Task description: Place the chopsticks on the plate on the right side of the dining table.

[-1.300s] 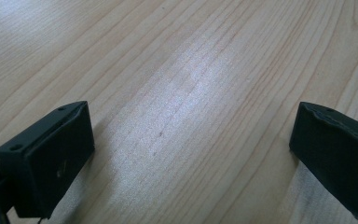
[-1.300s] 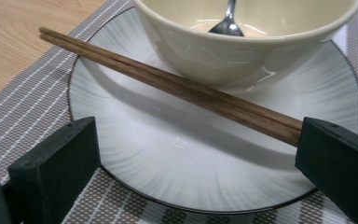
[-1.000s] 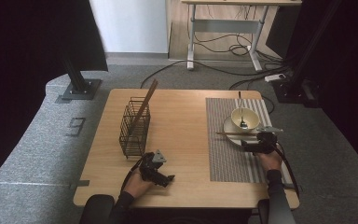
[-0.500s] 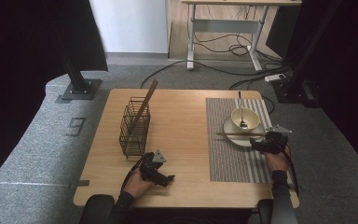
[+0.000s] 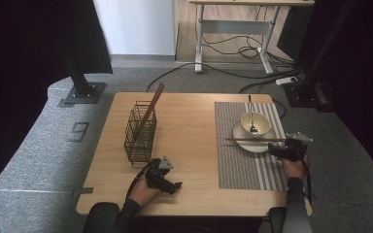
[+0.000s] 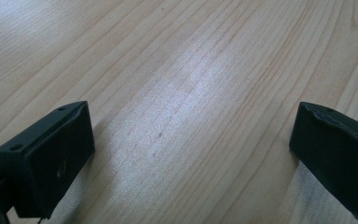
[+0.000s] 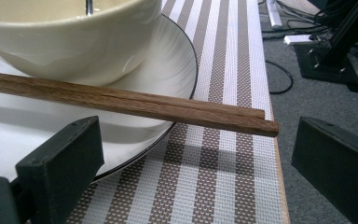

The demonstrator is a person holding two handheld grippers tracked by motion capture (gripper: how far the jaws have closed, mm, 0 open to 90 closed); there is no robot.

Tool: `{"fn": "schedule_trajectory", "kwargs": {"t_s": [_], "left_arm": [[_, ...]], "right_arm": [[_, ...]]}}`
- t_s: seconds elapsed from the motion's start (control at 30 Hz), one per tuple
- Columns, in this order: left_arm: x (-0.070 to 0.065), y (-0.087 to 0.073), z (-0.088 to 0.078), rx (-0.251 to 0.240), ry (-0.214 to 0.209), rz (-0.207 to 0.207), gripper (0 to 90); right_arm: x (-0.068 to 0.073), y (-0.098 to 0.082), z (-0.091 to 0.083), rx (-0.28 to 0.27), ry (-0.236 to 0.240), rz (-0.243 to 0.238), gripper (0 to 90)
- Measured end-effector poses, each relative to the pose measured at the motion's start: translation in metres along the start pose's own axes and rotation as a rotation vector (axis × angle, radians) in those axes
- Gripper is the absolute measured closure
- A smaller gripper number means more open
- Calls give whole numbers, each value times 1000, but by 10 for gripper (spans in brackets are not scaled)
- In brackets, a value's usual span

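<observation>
Our right gripper [image 7: 191, 154] sits with jaws wide apart, nothing held, at the chopsticks [image 7: 135, 103] lying across the plate [image 7: 177, 56]; grasping remains. Our left gripper [image 5: 167, 182] rests open over the table [image 6: 191, 70].

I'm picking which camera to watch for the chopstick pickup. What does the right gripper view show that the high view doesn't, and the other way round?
Right gripper view: the two chopsticks as a separate pair, their ends jutting past the plate rim above the mat, ahead of the open jaws.

High view: the wire basket with a stick leaning in it, the left gripper, the spoon in the bowl.

Both: bowl, plate, striped mat, chopsticks, right gripper.
</observation>
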State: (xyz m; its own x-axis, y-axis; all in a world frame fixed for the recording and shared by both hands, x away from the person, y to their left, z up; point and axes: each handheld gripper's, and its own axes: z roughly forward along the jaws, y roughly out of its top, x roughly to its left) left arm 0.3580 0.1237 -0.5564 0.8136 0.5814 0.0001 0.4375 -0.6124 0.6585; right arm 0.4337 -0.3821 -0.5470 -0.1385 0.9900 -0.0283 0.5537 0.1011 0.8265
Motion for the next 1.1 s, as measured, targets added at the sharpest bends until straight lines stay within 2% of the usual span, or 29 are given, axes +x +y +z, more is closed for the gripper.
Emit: {"fn": "schedule_trajectory", "kwargs": {"t_s": [0.23, 1.1], "left_arm": [[0, 0, 0, 0, 0, 0, 0], [0, 0, 0, 0, 0, 1, 0]], "right_arm": [[-1, 0, 6, 11, 27, 2, 43], [3, 0, 6, 16, 38, -13, 63]]}}
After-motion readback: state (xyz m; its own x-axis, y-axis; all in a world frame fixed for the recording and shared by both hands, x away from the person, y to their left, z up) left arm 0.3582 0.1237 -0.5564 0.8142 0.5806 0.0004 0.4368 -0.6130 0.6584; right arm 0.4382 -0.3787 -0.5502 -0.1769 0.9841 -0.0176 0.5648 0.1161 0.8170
